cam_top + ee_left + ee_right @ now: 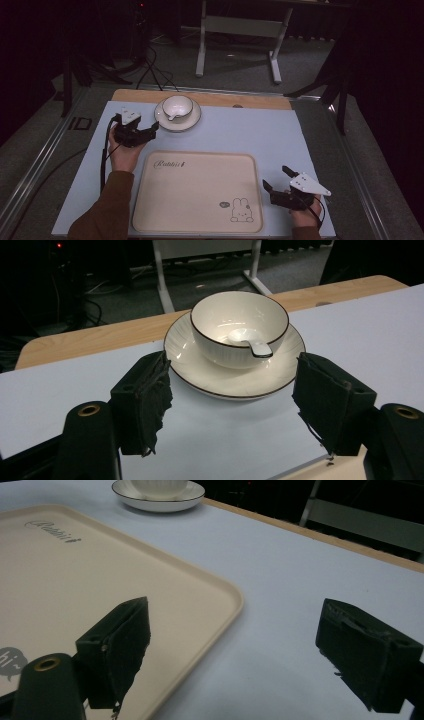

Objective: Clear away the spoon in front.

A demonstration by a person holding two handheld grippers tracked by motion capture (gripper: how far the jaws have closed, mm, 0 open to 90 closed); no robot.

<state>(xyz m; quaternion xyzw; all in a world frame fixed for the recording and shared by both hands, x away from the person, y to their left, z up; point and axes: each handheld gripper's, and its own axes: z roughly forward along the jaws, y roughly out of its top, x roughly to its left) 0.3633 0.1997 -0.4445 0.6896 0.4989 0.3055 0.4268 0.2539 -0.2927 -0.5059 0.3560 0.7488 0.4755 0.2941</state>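
Note:
A white bowl with a dark rim stands on a matching plate at the back of the pale blue mat; a white spoon lies in the bowl. My left gripper is just left of the plate and open. In the left gripper view its jaws stand wide, one on each side of the plate's near rim, with nothing between them. My right gripper is open beside the right edge of a beige tray. Its jaws straddle the tray's corner above the mat.
The tray bears a rabbit drawing and lettering, with nothing on it. A wooden table edge runs behind the mat. Beyond it on the floor are a white table frame and cables. Bare mat lies right of the plate.

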